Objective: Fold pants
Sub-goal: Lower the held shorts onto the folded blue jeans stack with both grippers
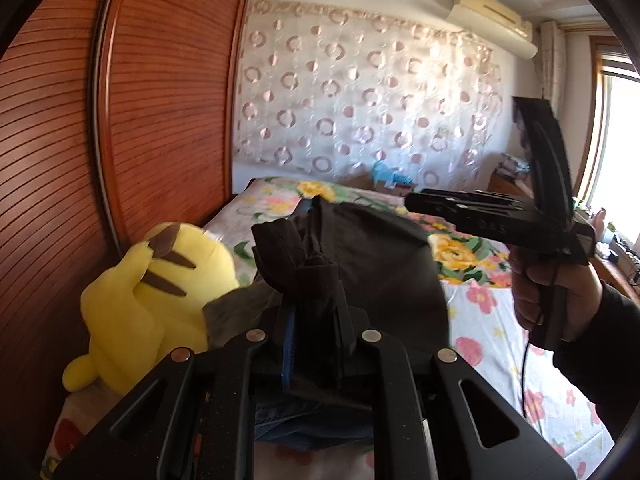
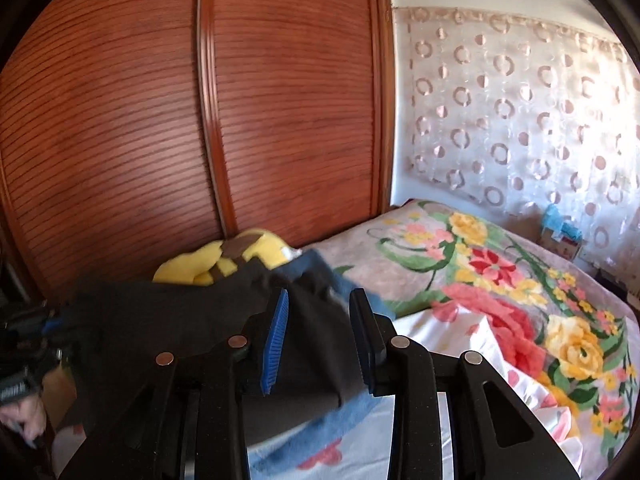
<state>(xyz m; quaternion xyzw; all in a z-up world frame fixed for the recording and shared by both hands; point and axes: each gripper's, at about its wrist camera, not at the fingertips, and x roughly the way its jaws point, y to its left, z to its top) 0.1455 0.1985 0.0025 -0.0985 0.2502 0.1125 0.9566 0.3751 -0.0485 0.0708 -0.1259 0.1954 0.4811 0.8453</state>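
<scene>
Pants [image 1: 360, 264], dark, are lying bunched on the flowered bedspread [image 1: 480, 320], over a blue cloth [image 2: 344, 412]. Left gripper [image 1: 316, 280] is pinching a wad of pants fabric, jaws nearly together, cloth bulging out past the tips at 12 o'clock. Right gripper [image 2: 320, 320] is sitting with jaws apart, blue pads [image 2: 276, 340] visible, nothing clamped; pants edge is lying below the gap, contact unclear. In the left wrist view the right gripper is showing at 3 o'clock, held by a hand [image 1: 556, 296]. Yellow plush toy [image 1: 160, 292] is sitting at 9 o'clock beside the pants, against the wooden wardrobe [image 1: 140, 100].
</scene>
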